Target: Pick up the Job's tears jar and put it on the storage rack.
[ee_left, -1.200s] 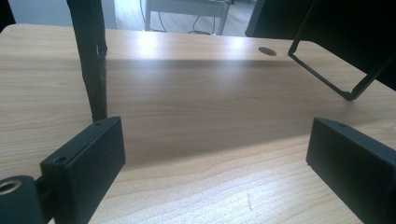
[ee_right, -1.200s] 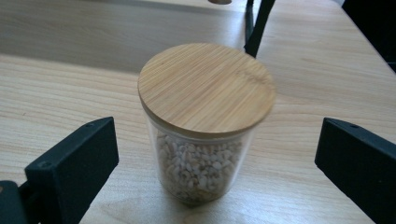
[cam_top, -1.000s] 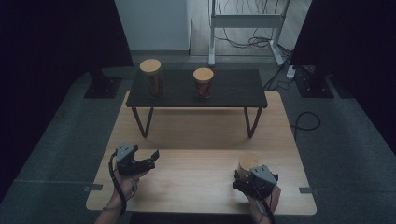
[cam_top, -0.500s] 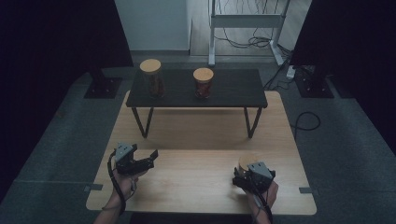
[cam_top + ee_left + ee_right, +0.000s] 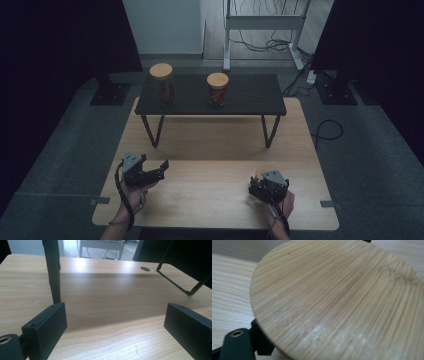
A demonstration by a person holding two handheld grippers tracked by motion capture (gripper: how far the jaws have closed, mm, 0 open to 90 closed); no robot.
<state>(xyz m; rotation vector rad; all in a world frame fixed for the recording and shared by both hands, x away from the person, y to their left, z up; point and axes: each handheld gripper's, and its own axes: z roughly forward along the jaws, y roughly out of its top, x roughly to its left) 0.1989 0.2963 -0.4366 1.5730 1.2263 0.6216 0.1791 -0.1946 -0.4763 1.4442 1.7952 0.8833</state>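
Observation:
A jar with a round bamboo lid (image 5: 342, 297) sits in my right gripper (image 5: 261, 183) at the front right of the light wooden table (image 5: 215, 145). In the high view a sliver of that lid (image 5: 259, 172) peeks out past the gripper. In the right gripper view the lid hides the jaws, except one black finger (image 5: 237, 343) under its rim. My left gripper (image 5: 161, 169) hovers low at the front left. Its jaws stand wide apart with bare wood between them in the left gripper view (image 5: 115, 322).
A low black table (image 5: 250, 95) stands on the far half of the wooden table and carries two lidded jars: a taller one (image 5: 162, 84) and a shorter one (image 5: 218, 89). Its thin legs (image 5: 53, 272) and side frame (image 5: 180, 287) rise ahead of the left gripper.
The right gripper has drifted slightly toward the front edge, and less of the bamboo lid shows beyond it. The left gripper has barely moved.

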